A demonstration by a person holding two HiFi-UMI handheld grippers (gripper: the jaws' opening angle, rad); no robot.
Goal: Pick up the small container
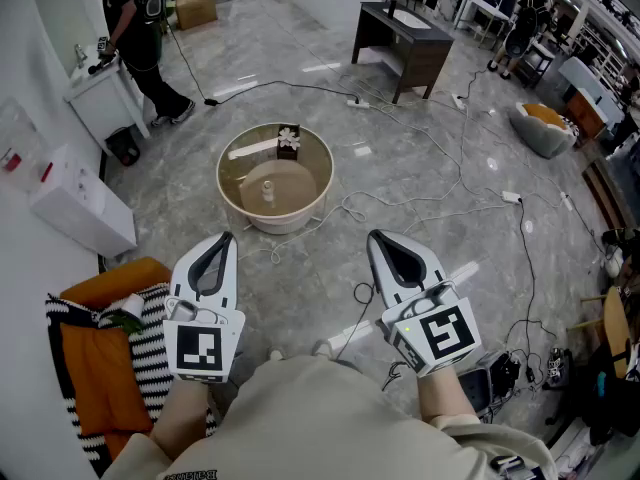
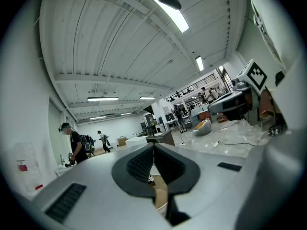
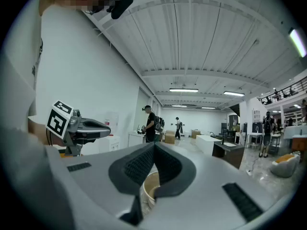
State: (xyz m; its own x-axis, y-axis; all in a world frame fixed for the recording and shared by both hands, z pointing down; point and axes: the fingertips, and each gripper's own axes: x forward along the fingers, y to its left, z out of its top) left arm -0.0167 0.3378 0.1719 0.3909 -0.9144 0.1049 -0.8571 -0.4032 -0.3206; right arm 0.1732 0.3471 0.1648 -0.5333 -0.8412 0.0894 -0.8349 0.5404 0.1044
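A round beige tub [image 1: 232, 190] stands on the grey floor ahead of me. Inside it sits a small pale container [image 1: 268, 190], and a small dark box with a white flower [image 1: 288, 140] rests at its far rim. My left gripper [image 1: 222, 240] and right gripper [image 1: 378, 236] are held side by side close to my body, well short of the tub, both shut with nothing between the jaws. In the left gripper view the jaws [image 2: 153, 145] meet, and a bit of the tub [image 2: 160, 193] shows below them. The right gripper's jaws [image 3: 154, 145] also meet, above the tub's rim [image 3: 146, 188].
Cables [image 1: 440, 158] trail across the floor right of the tub. An orange cushion with striped cloth [image 1: 95, 353] lies at my left, beside a white box [image 1: 80, 208]. A person [image 1: 140, 28] stands at a white stand far left. A dark desk [image 1: 405, 38] is behind.
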